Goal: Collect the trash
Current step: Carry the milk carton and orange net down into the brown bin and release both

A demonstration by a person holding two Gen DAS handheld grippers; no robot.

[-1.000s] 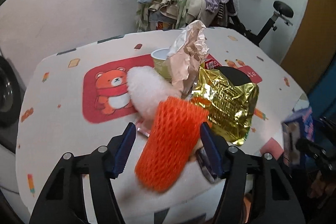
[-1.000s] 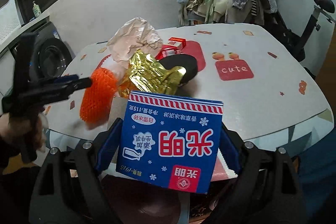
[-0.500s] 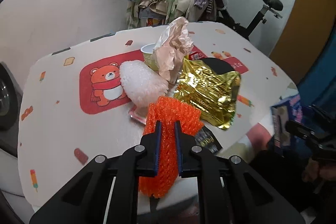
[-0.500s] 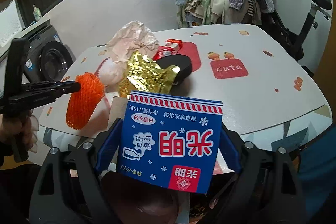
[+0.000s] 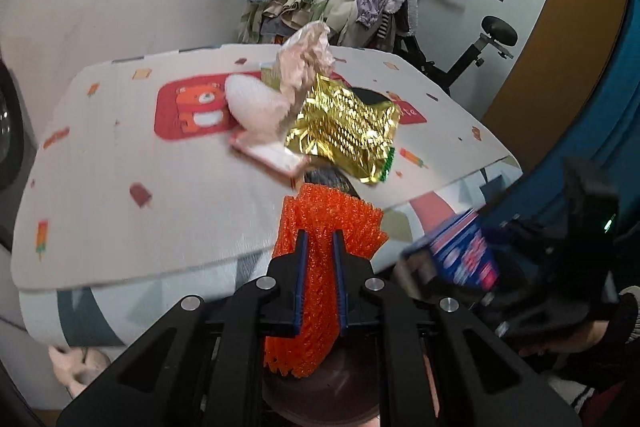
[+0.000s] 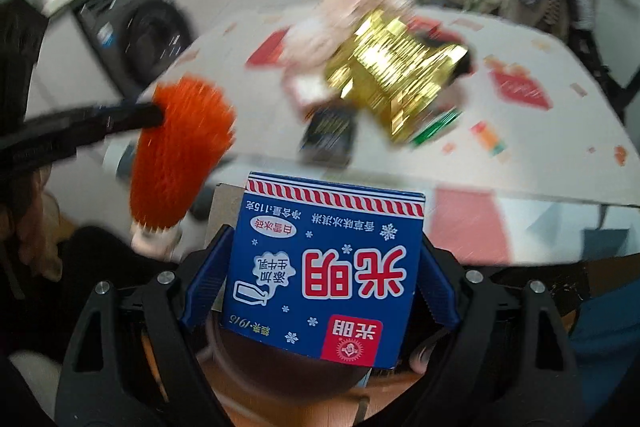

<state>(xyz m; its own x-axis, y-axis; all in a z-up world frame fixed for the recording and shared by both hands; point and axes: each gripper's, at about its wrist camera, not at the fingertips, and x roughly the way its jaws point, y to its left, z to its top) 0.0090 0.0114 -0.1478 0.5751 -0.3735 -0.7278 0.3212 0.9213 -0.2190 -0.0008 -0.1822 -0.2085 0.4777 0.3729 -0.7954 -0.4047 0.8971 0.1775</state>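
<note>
My left gripper (image 5: 319,247) is shut on an orange foam fruit net (image 5: 324,223), held off the table's front edge; the net also shows in the right wrist view (image 6: 180,155). My right gripper (image 6: 320,259) is shut on a blue milk carton (image 6: 324,267), seen blurred in the left wrist view (image 5: 460,255). On the table (image 5: 140,147) lie a gold foil bag (image 5: 348,123), crumpled pink paper (image 5: 306,63), a white foam net (image 5: 252,103), a flat pink-edged packet (image 5: 272,155) and a dark wrapper (image 6: 328,135).
A dark round bin opening (image 5: 320,387) lies below both grippers, in front of the table. A heap of clothes (image 5: 332,3) and an exercise bike (image 5: 480,47) stand behind the table. A washing machine (image 6: 136,23) stands at the left.
My left gripper closed on the orange net and pulled it back off the table to over the bin. My right gripper, still holding the carton, tilted down and moved left.
</note>
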